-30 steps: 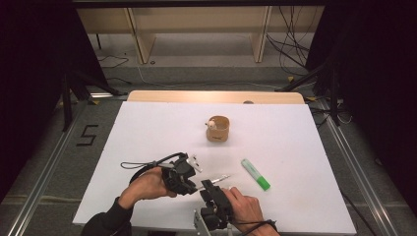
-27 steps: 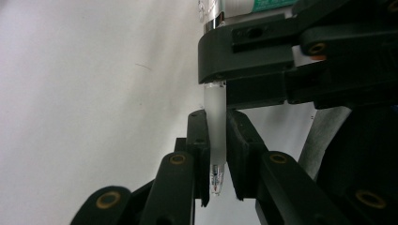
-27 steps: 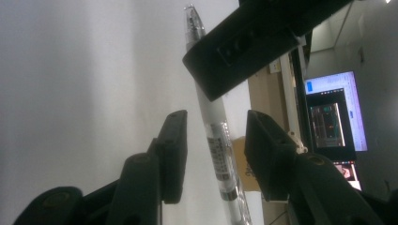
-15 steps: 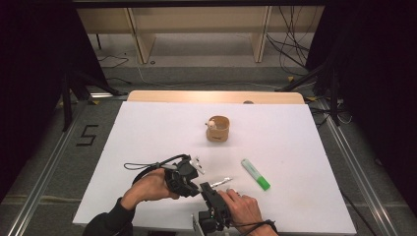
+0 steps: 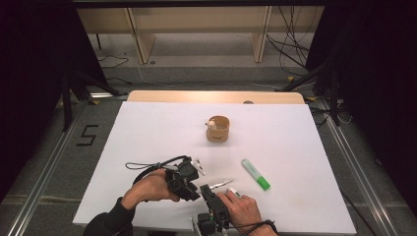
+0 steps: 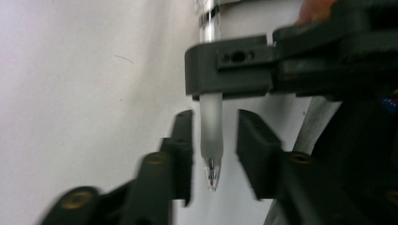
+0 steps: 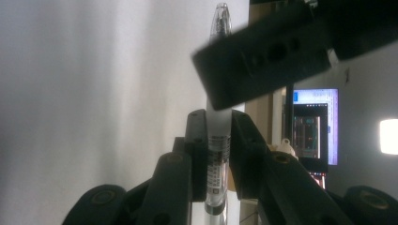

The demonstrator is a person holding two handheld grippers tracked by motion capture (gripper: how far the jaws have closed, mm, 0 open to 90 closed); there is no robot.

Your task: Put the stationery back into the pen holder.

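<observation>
Pen (image 7: 218, 140): we are clamping its barrel in the right hand-held gripper (image 7: 218, 136); left hand-held gripper (image 6: 213, 140), jaws parted, is straddling its tip, seemingly to take over.

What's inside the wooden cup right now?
In the high view, the cup at mid-table shows a small pale object at its rim. Its shape is too small to make out, and the cup's wall covers whatever lies deeper inside.

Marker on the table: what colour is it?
White marker with a green cap end, clearest in the high view.
</observation>
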